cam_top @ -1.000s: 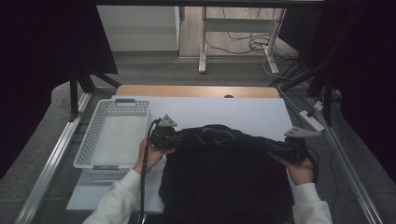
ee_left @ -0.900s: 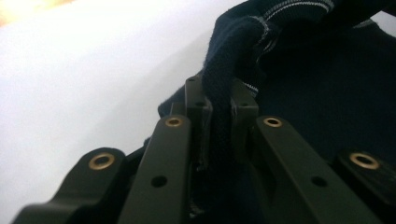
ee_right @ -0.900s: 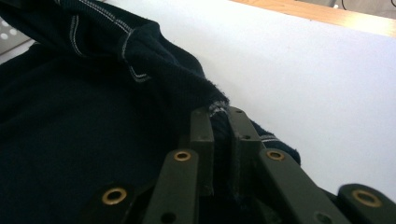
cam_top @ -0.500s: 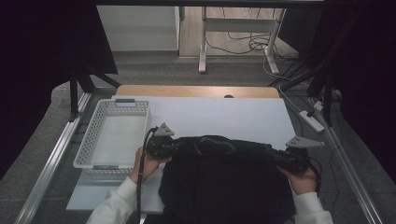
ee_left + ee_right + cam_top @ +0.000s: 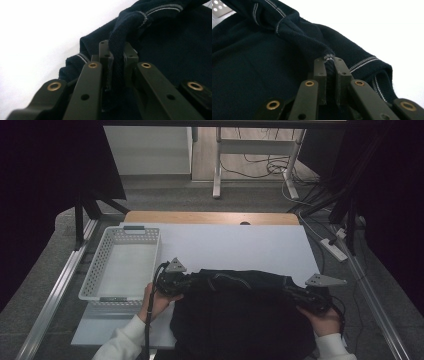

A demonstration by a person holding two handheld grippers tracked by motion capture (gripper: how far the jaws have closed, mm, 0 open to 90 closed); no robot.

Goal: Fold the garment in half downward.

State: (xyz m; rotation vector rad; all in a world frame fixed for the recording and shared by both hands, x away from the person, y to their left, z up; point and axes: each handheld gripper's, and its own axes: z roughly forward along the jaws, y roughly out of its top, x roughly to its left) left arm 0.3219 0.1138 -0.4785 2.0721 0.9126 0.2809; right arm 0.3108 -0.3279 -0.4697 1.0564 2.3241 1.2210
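Observation:
A dark navy knit garment (image 5: 245, 315) with thin white trim lines lies spread over the near half of the white table (image 5: 235, 245), hanging over the front edge. My left gripper (image 5: 186, 281) pinches a fold at its left upper corner; in the left gripper view the cloth (image 5: 117, 57) is clamped between both pads. At the right upper corner my right gripper (image 5: 295, 292) is shut on another fold of the garment (image 5: 329, 60), with a striped cuff (image 5: 364, 62) lying beside it. The fabric stretches between the two grippers.
A white perforated basket (image 5: 102, 270) stands at the table's left, close to my left hand. The far half of the white table is bare. Metal frame rails (image 5: 55, 295) run along both sides; cables and a power strip (image 5: 336, 249) lie on the floor at right.
Both grippers have drawn the garment's top edge toward the near side of the table, so more white surface shows beyond it. Both grips hold.

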